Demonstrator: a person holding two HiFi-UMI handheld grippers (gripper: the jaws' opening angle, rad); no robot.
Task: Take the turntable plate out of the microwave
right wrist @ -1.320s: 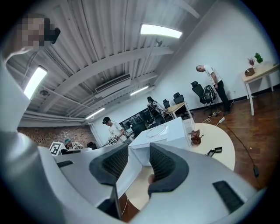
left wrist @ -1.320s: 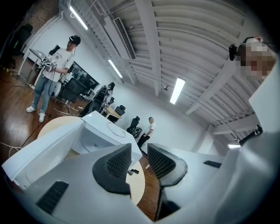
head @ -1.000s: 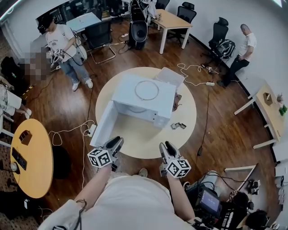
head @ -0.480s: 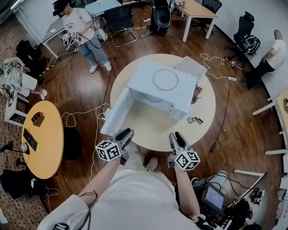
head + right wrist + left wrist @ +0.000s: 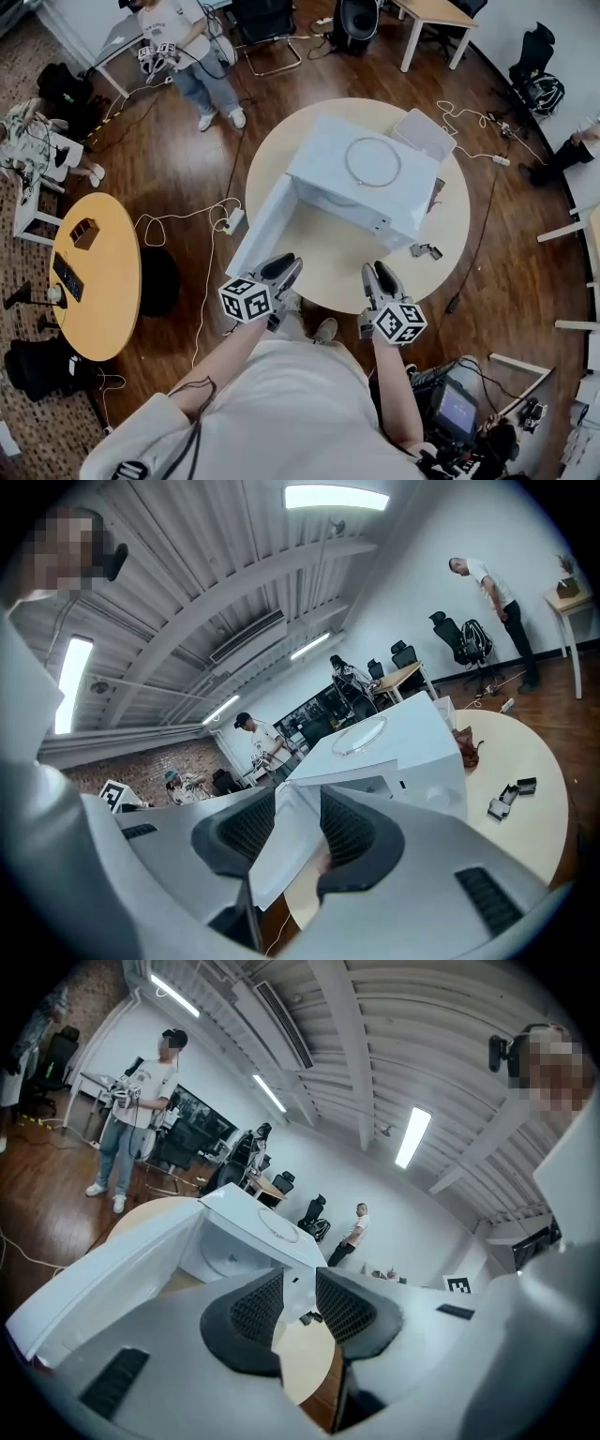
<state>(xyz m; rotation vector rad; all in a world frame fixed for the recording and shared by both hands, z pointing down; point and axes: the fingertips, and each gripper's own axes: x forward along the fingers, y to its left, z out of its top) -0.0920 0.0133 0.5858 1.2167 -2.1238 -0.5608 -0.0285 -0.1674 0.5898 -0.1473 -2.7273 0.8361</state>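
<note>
White-bodied left gripper [image 5: 288, 266] and right gripper [image 5: 377, 272] both have their jaws apart with nothing between them, at the round table's [image 5: 328, 281] 6 o'clock edge. At 12 o'clock stands the microwave [image 5: 375, 192], its door [image 5: 262, 225] swung open; the turntable plate [image 5: 220, 1258] lies inside its cavity.

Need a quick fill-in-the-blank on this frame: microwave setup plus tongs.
The table under the microwave is ____ in shape.
The microwave's door stands ____.
A ring lies on ____ of the microwave.
The left tongs and right tongs each hold ____.
Missing words: round; open; top; nothing.
</note>
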